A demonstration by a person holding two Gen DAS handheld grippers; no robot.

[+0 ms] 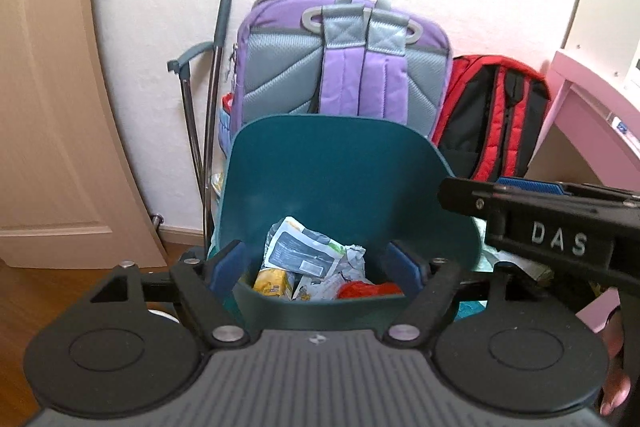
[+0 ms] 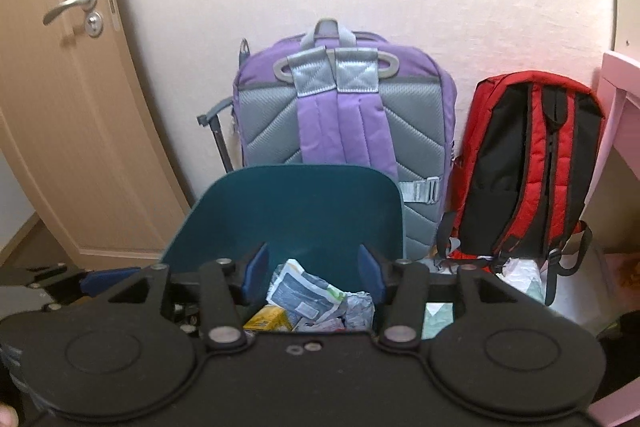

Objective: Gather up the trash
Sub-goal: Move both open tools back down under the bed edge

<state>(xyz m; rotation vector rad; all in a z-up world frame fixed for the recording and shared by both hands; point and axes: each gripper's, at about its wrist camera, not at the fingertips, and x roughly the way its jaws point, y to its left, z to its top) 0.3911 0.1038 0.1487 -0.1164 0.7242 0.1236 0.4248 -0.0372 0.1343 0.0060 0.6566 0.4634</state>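
A teal bin (image 1: pixel 328 171) with a tall back wall stands on the floor in front of the bags. In it lie a crumpled grey-white packet (image 1: pixel 300 247), a yellow carton (image 1: pixel 274 283) and a red wrapper (image 1: pixel 360 289). My left gripper (image 1: pixel 316 259) hangs over the bin's mouth, open, with nothing between its blue pads. My right gripper (image 2: pixel 313 267) is open and empty too, just above the same packet (image 2: pixel 304 293) and carton (image 2: pixel 268 321). The two grippers are side by side, the right one's black body (image 1: pixel 552 227) close on the left one's right.
A purple and grey backpack (image 1: pixel 344 67) and a red and black backpack (image 1: pixel 492 119) lean on the wall behind the bin. A wooden door (image 1: pixel 40 107) is at the left and pink furniture (image 1: pixel 592 115) at the right. Metal poles (image 1: pixel 212 87) stand left of the bin.
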